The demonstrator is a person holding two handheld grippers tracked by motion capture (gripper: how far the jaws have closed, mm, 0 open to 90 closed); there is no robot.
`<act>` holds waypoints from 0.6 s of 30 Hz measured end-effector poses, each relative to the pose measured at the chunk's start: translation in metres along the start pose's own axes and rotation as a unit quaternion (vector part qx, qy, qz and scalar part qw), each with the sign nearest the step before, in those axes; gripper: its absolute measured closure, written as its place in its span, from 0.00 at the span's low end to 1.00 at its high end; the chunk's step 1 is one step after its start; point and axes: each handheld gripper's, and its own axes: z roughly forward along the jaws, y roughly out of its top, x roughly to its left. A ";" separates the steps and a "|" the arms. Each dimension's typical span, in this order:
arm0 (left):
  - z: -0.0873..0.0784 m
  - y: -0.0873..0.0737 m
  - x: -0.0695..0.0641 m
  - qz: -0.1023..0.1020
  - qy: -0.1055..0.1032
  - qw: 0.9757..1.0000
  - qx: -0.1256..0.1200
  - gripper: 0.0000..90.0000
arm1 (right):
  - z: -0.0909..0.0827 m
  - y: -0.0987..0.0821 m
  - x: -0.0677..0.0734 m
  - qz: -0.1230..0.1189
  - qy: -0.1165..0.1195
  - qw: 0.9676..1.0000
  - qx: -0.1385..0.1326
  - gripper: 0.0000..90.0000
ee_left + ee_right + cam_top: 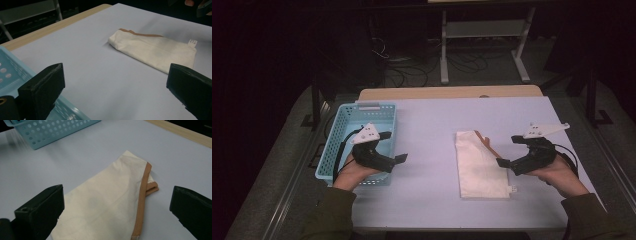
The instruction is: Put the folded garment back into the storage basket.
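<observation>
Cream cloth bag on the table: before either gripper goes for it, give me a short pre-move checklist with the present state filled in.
1. Right gripper jaws open: ok, they stand wide apart with nothing between them.
2. Left gripper jaws open: ok, wide apart and holding nothing.
3. Cream cloth bag free of both grippers: ok, it lies flat on the table, untouched.
4. Bag within the right gripper's line: ok, it sits just ahead of the jaws in the right gripper view.
5. Blue basket ready to receive: ok, upright at the table's left edge, looks empty.
6. Bag's brown strap free: cannot tell, partly tucked under.
</observation>
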 end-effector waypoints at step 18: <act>0.000 0.000 -0.001 -0.001 0.001 1.000 -0.001 0.01 | -0.011 -0.012 -0.008 0.014 -0.008 1.000 -0.013 0.00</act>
